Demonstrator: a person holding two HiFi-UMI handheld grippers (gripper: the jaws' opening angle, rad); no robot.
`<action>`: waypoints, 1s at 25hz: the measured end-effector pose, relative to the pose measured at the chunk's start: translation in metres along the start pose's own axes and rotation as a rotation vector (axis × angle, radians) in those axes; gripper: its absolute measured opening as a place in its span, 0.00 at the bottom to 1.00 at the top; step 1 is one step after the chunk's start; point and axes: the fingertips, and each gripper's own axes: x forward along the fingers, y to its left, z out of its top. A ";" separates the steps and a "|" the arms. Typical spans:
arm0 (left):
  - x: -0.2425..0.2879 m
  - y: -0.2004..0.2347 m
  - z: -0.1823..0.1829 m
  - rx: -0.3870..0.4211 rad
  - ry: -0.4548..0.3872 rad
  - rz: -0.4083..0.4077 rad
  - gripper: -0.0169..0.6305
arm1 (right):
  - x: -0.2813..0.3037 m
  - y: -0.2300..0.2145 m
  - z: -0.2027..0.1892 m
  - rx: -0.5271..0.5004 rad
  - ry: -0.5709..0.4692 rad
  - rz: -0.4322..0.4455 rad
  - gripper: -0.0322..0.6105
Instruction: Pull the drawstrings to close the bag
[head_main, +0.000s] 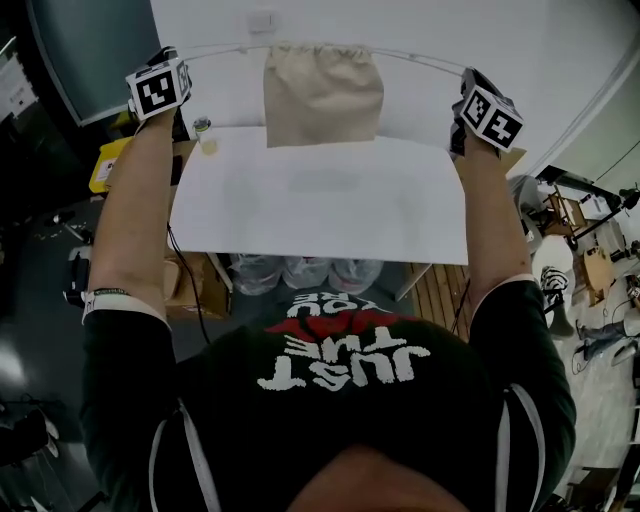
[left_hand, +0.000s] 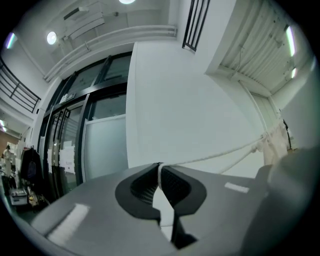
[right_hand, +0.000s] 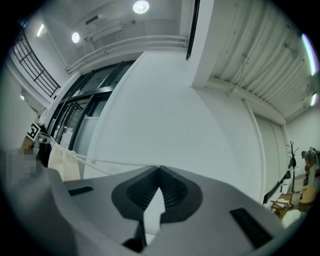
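A beige cloth drawstring bag hangs in the air above the far edge of the white table, its mouth gathered into folds. White drawstrings run taut from its top out to both sides. My left gripper is raised at the left, shut on the left drawstring; in the left gripper view the cord leaves the shut left gripper toward the bag. My right gripper is raised at the right. In the right gripper view the right gripper pinches the cord, which leads left to the bag.
A small jar stands beside the table's far left corner. Clear containers and a cardboard box sit under the near edge. Chairs and clutter fill the floor at the right. A white wall faces both grippers.
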 end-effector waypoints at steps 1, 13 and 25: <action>0.000 -0.001 -0.001 0.007 0.000 0.002 0.04 | -0.001 0.001 -0.002 -0.013 0.004 -0.004 0.06; -0.005 -0.013 -0.002 0.029 0.001 -0.026 0.04 | -0.002 0.008 0.001 -0.047 -0.007 0.042 0.06; -0.001 -0.007 -0.013 0.041 0.045 -0.027 0.04 | -0.005 -0.016 -0.015 0.054 0.025 -0.040 0.06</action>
